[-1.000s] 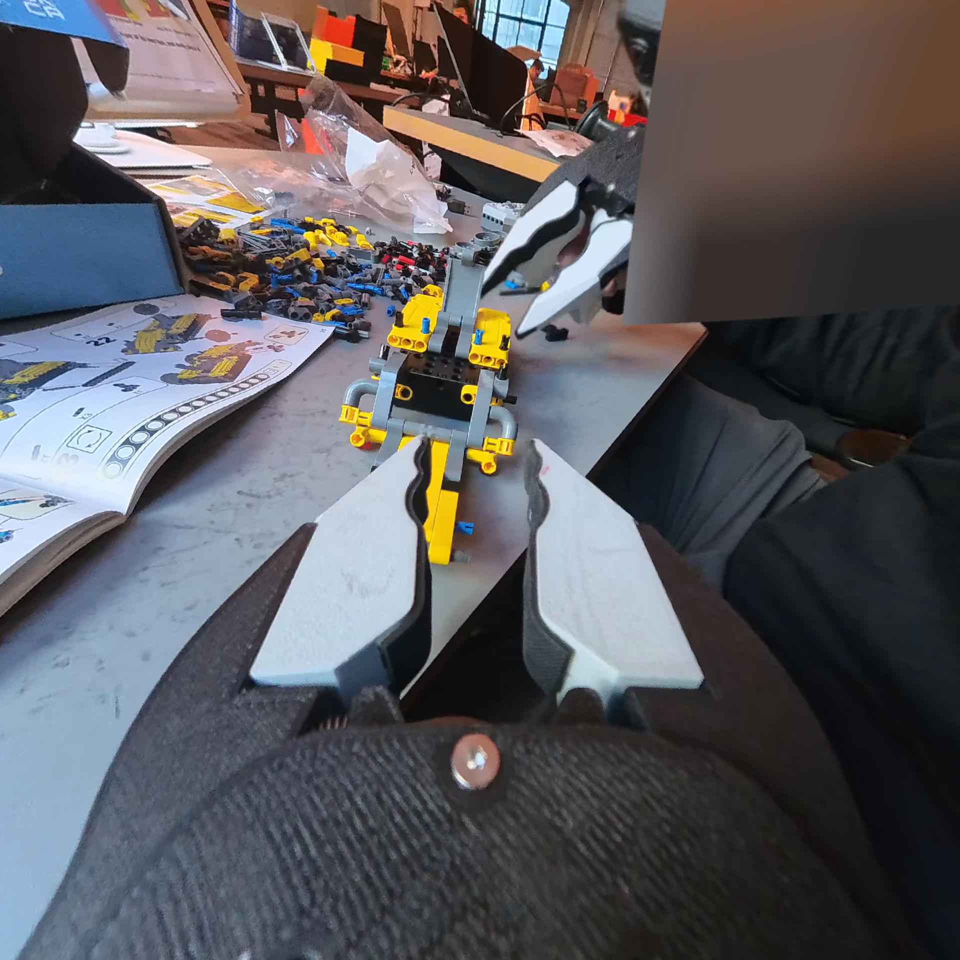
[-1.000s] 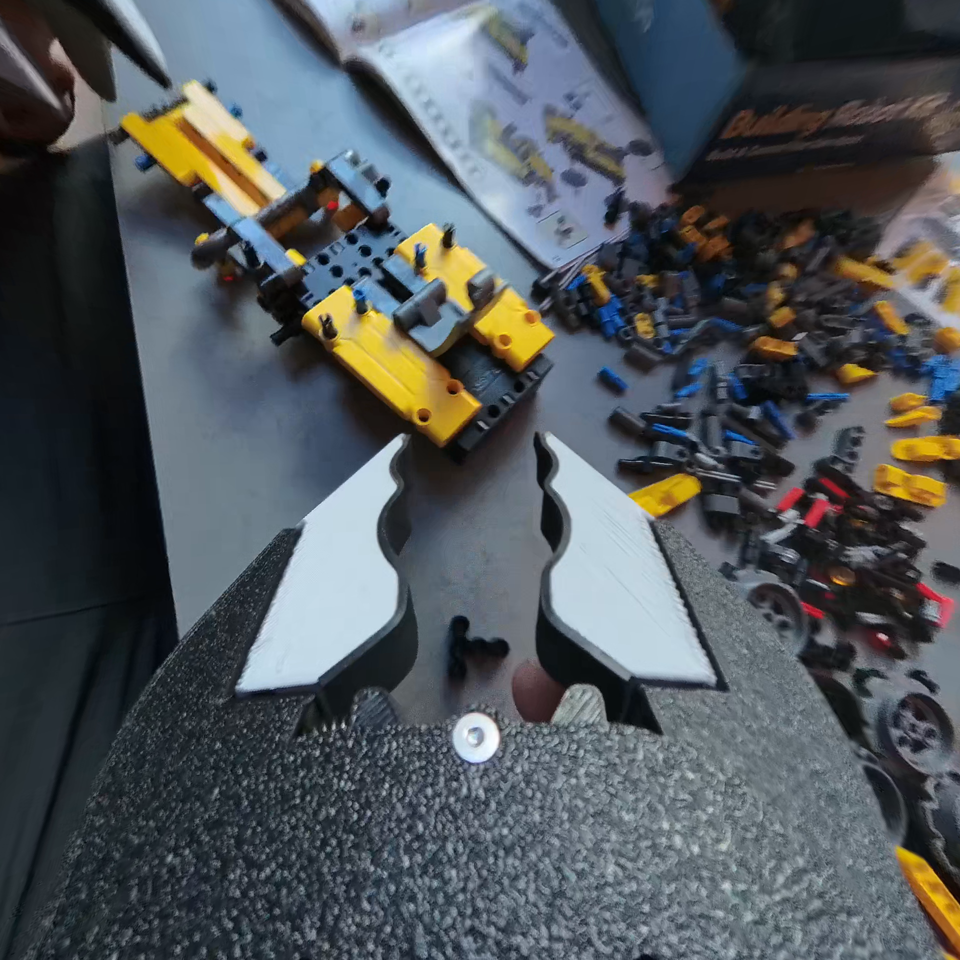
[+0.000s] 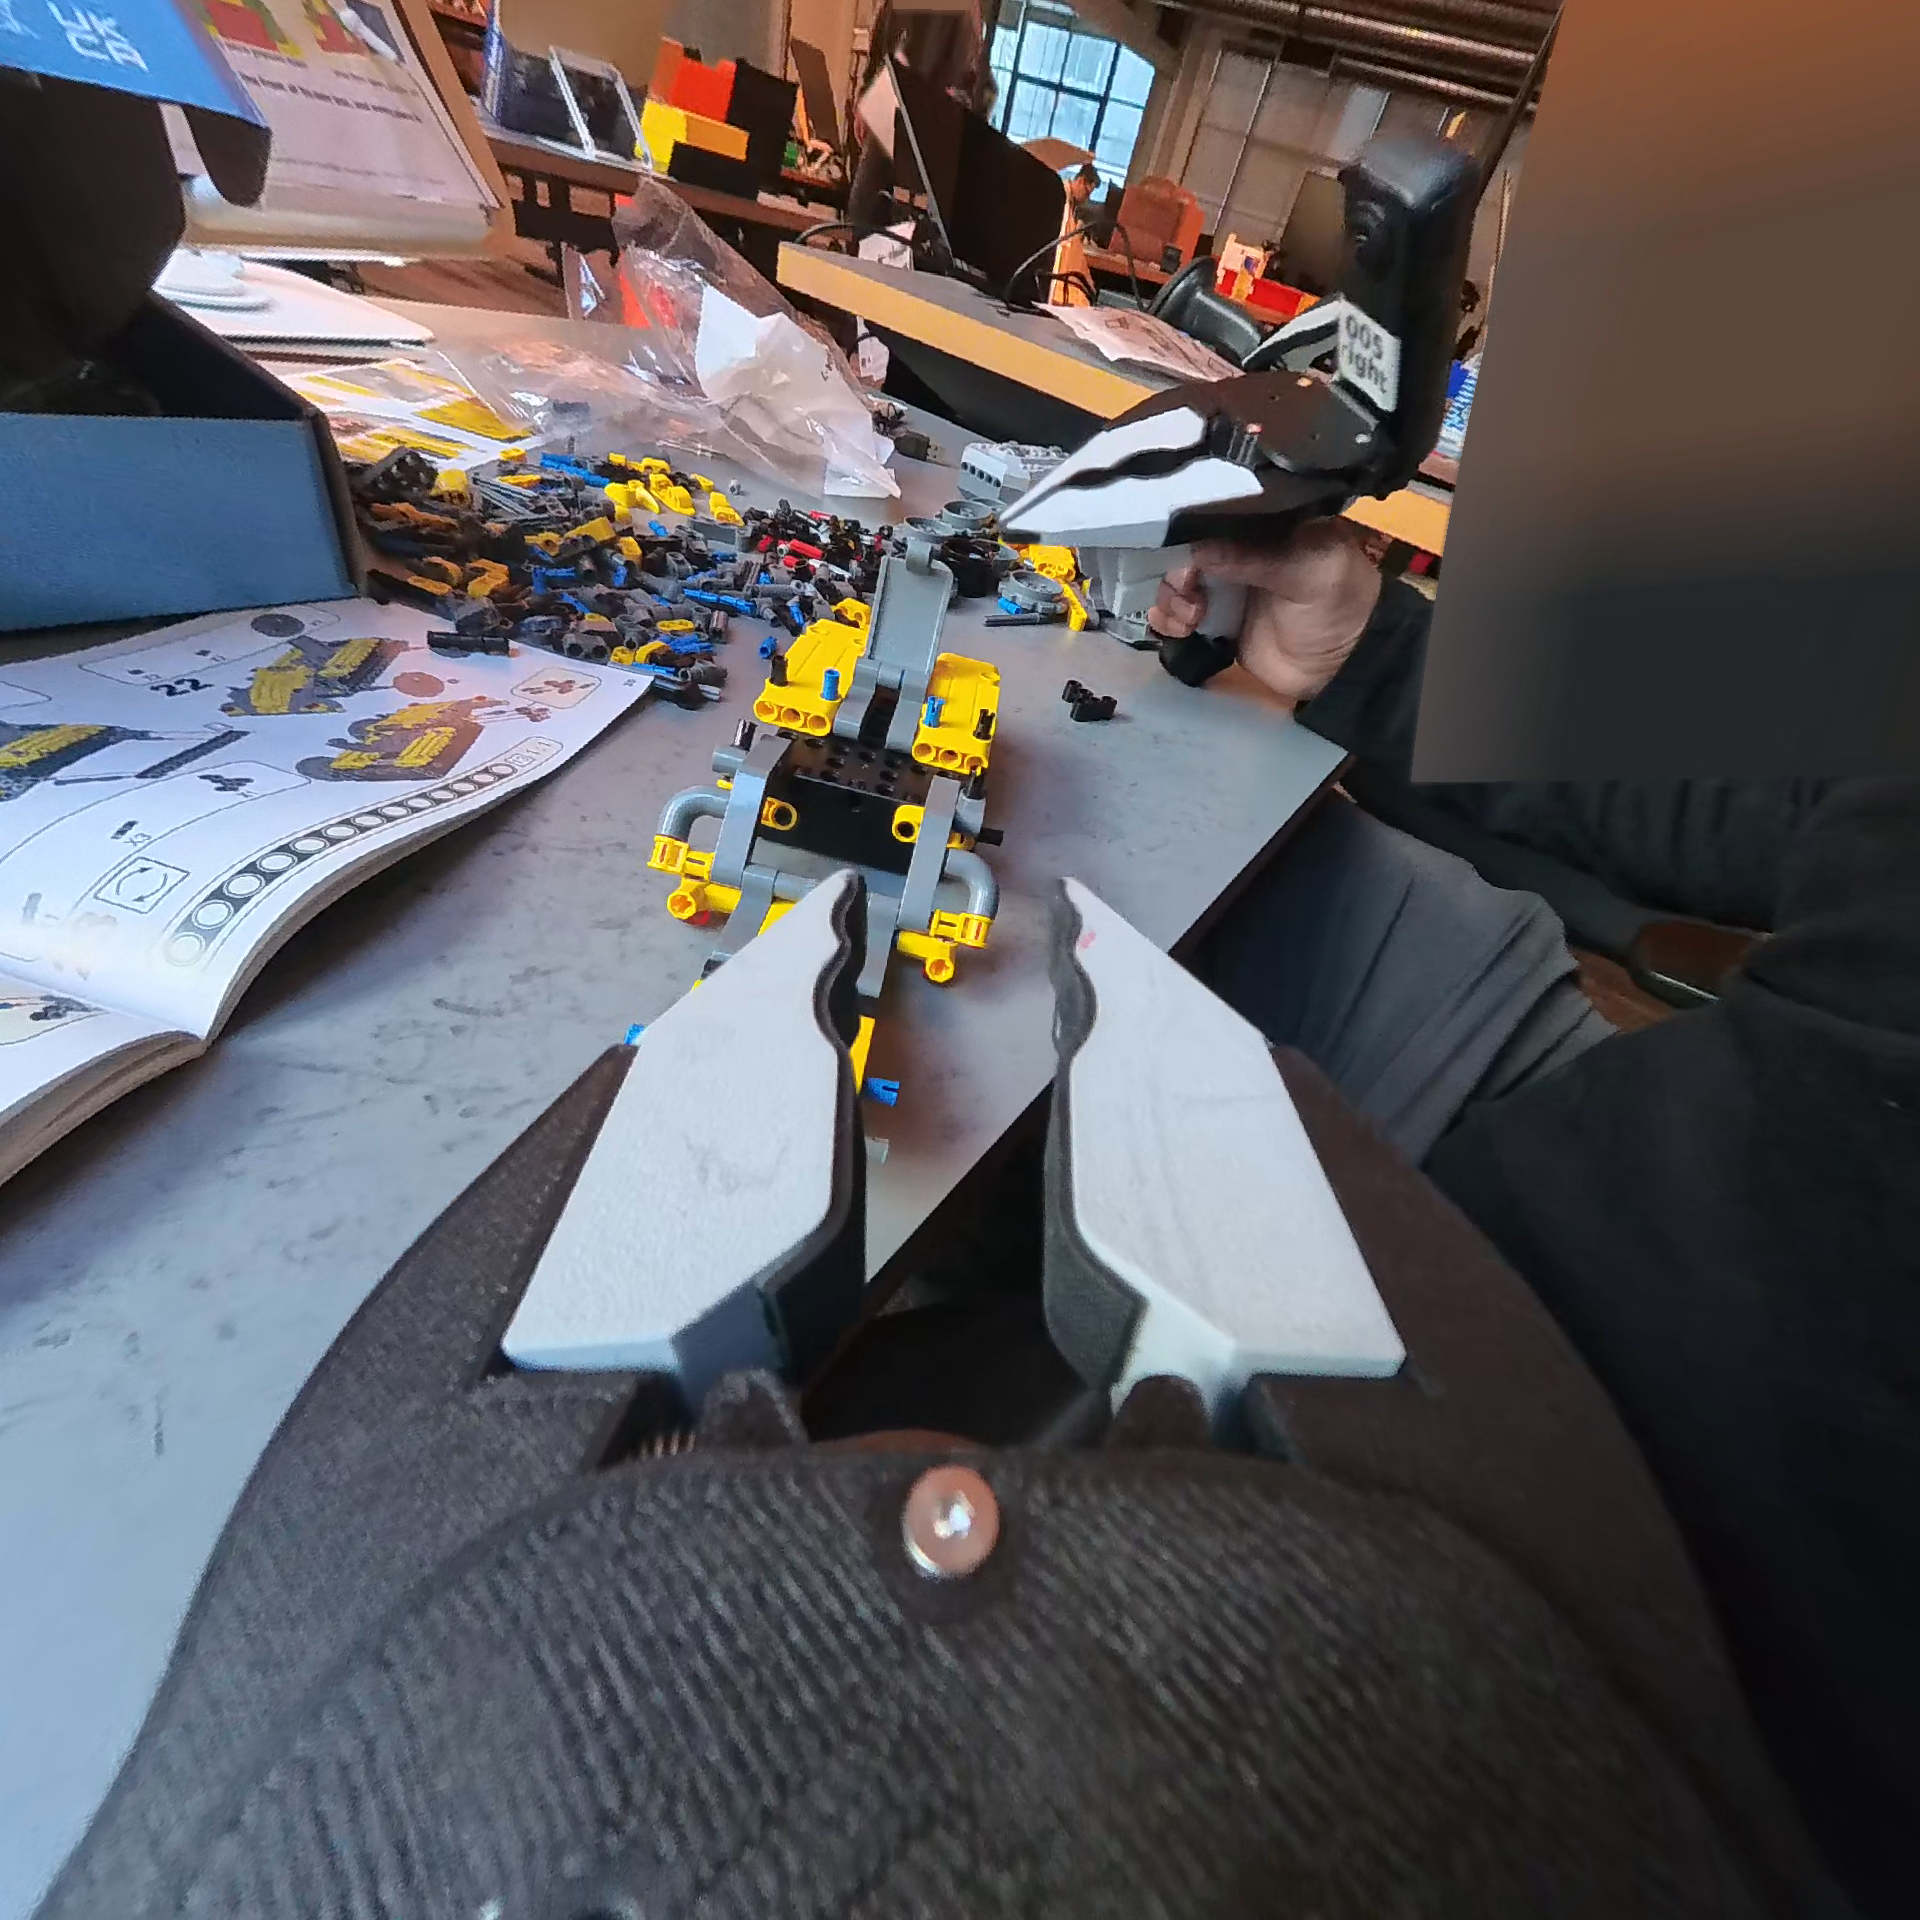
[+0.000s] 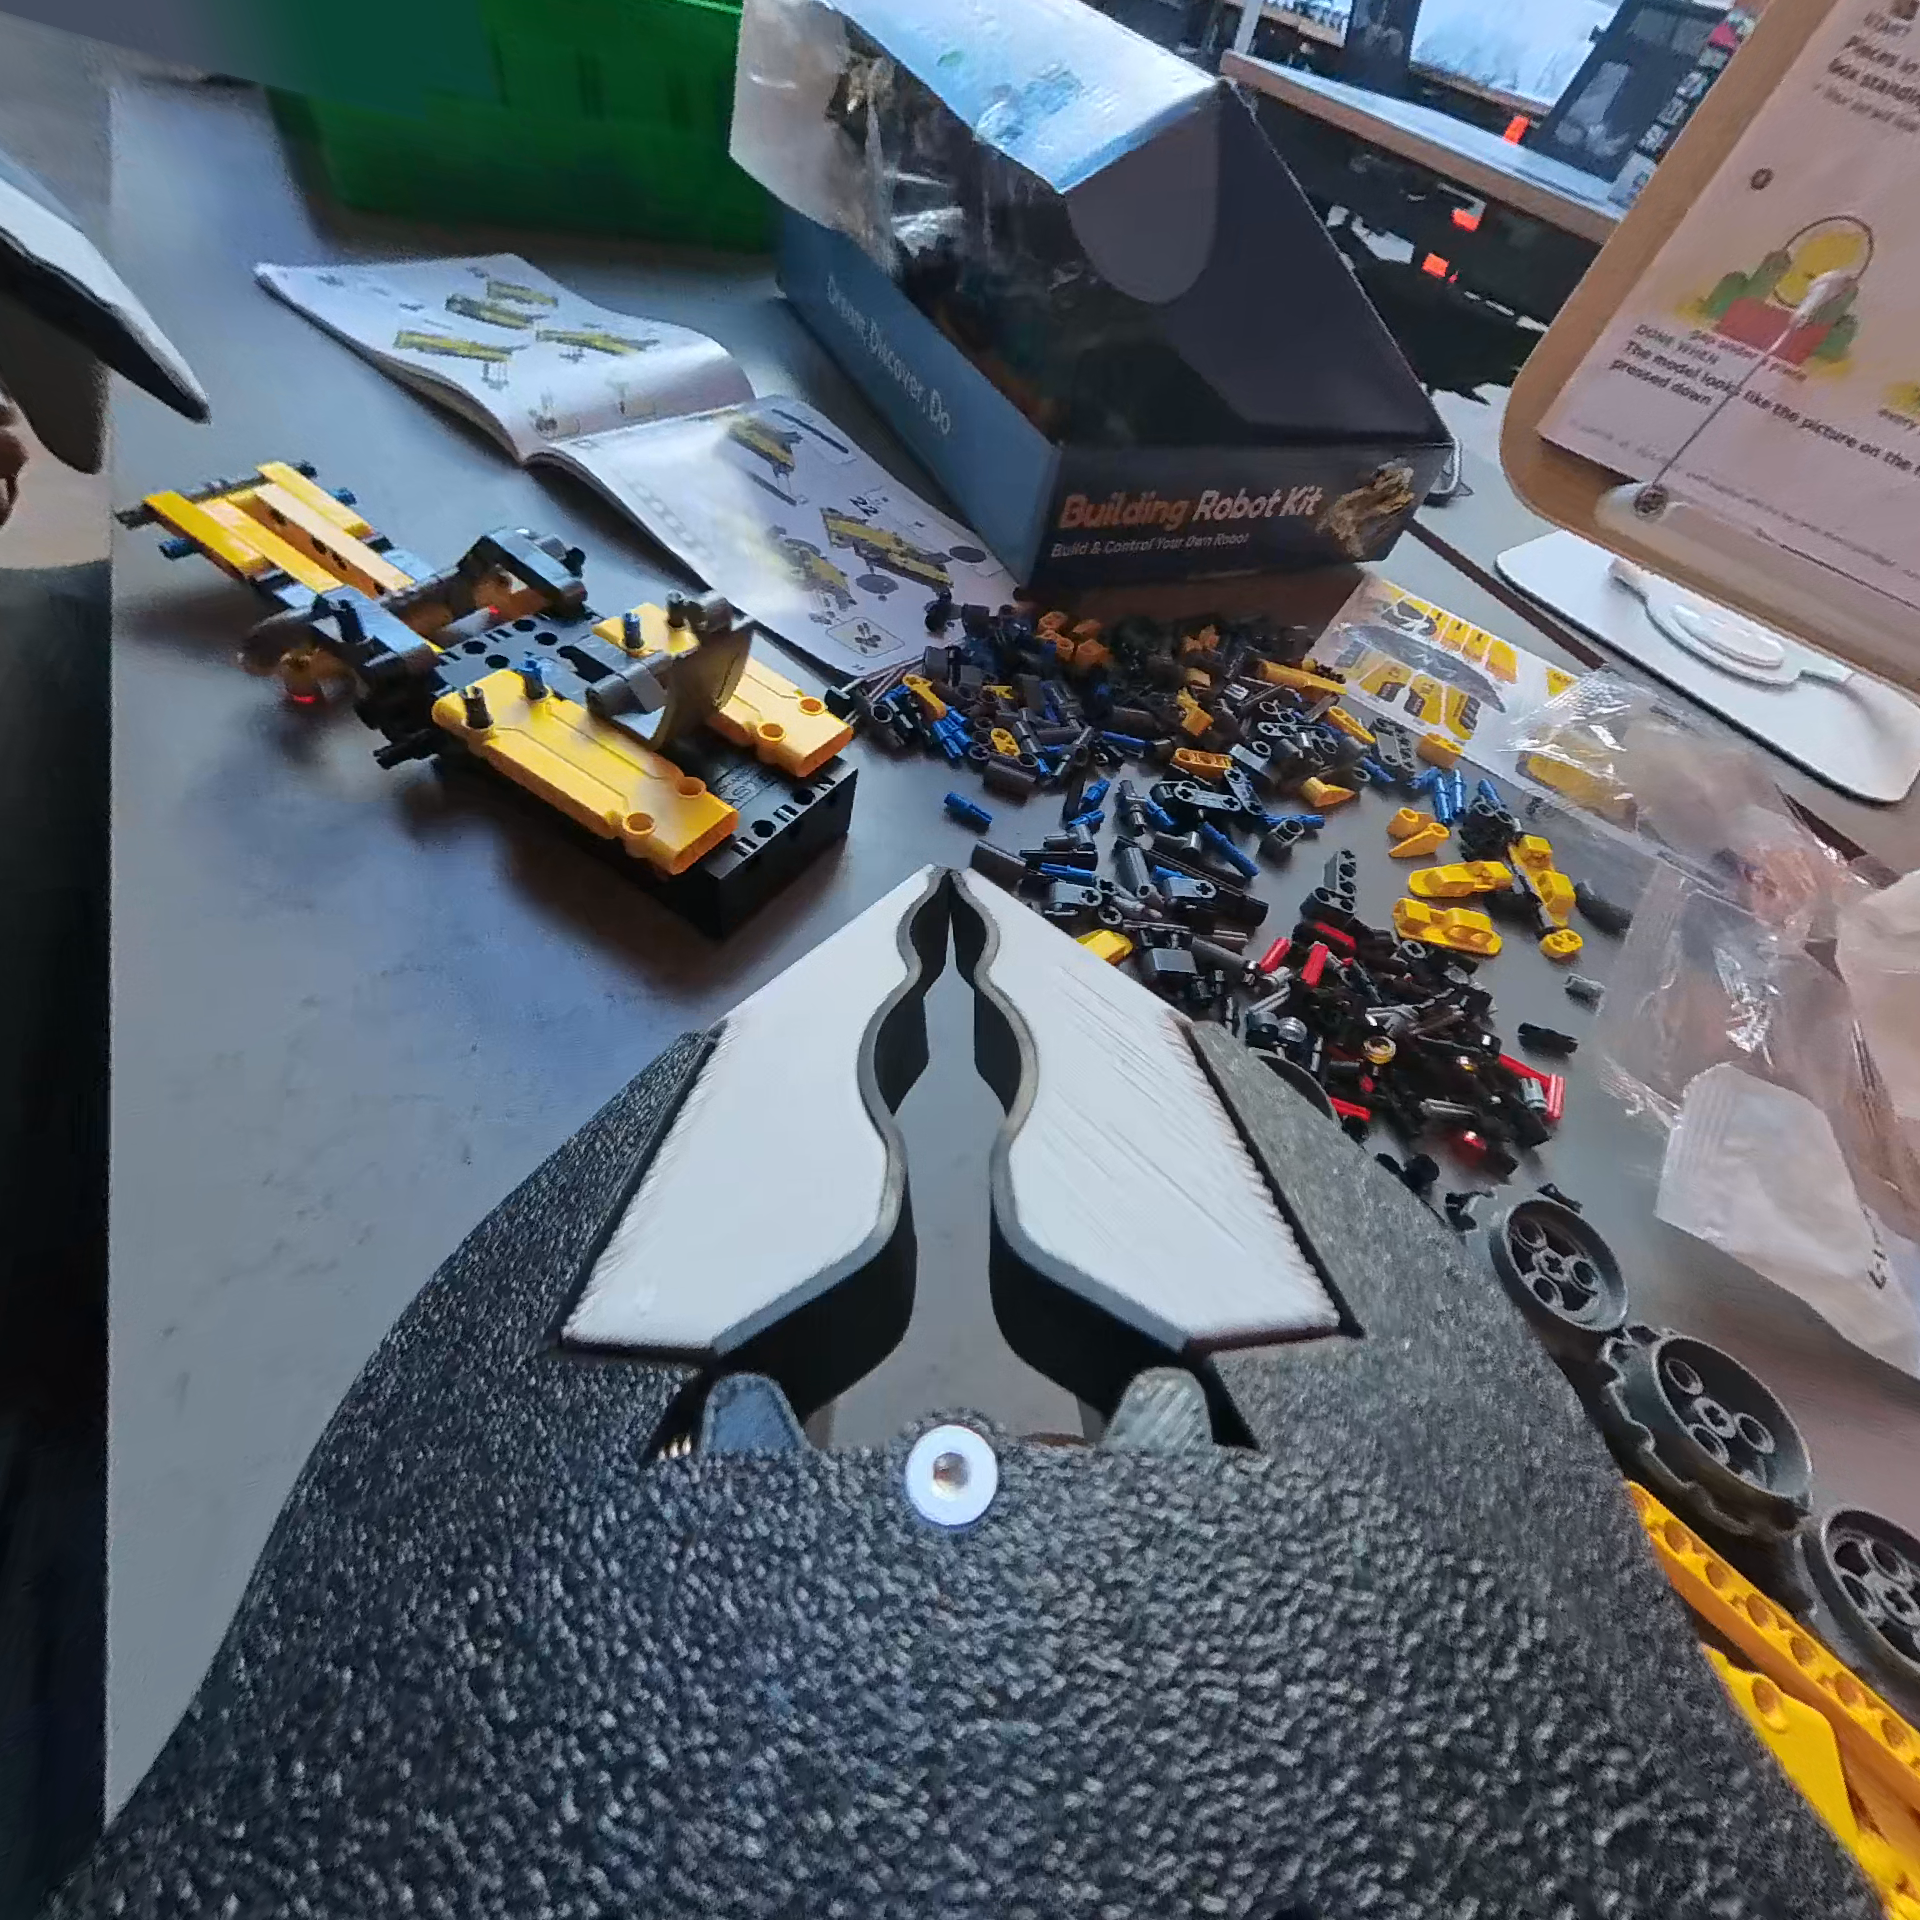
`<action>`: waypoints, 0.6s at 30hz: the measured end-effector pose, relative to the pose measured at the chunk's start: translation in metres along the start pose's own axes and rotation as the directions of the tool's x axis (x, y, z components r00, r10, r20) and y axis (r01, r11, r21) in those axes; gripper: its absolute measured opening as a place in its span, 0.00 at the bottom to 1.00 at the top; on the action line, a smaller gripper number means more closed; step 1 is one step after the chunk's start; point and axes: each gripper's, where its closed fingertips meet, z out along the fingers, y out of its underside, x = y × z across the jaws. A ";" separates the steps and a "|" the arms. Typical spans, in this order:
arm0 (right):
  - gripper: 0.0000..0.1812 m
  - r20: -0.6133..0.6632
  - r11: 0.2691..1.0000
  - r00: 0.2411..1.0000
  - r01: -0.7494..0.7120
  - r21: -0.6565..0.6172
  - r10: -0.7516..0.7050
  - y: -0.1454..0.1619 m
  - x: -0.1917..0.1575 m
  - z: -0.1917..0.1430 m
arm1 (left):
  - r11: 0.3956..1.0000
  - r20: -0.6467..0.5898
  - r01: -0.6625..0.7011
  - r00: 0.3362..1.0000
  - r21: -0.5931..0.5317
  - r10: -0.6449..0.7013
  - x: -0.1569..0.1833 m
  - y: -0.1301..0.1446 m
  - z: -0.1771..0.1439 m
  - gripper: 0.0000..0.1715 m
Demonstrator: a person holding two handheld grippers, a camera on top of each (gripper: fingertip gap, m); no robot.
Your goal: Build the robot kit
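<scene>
left gripper (image 3: 956, 914): jaws apart, empty; grey wedge fingers with wavy black inner edges, held low over the near table corner, tips at the model's near end.
right gripper (image 4: 951, 883): fingertips pressed together, nothing seen between them; angled down above the table (image 4: 364, 1039), beside the loose parts.
model (image 4: 582, 707): half-built, yellow plates on black studded block, grey beams, blue pins; lies flat on the table, between both grippers.
loose parts (image 4: 1247, 883): scattered small black, blue, yellow, red pins and connectors.
wheels (image 4: 1704, 1423): black, ribbed, right of the right gripper.
booklet (image 3: 260, 790): open, glossy pages.
box (image 4: 1122, 343): blue-black cardboard.
</scene>
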 end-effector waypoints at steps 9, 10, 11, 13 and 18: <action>0.13 0.185 0.960 0.981 0.100 -0.261 -0.052 0.026 -0.048 0.028 | 1.000 0.012 -0.003 1.000 -0.017 0.003 -0.003 0.004 0.003 0.18; 0.13 0.197 0.956 0.978 0.119 -0.268 -0.066 0.026 -0.051 0.029 | 1.000 0.010 -0.004 1.000 -0.021 0.004 -0.002 0.005 0.003 0.18; 0.12 0.222 0.955 0.973 0.130 -0.267 -0.070 0.024 -0.056 0.030 | 1.000 0.009 -0.008 1.000 -0.022 0.008 -0.002 0.005 0.003 0.18; 0.12 0.256 0.952 0.963 0.153 -0.267 -0.083 0.021 -0.063 0.030 | 1.000 0.015 -0.021 1.000 -0.008 0.021 -0.001 0.002 0.002 0.18; 0.11 0.194 0.947 0.973 0.177 -0.269 -0.127 0.008 -0.047 0.014 | 1.000 0.012 -0.008 1.000 -0.007 0.008 -0.003 0.003 0.001 0.18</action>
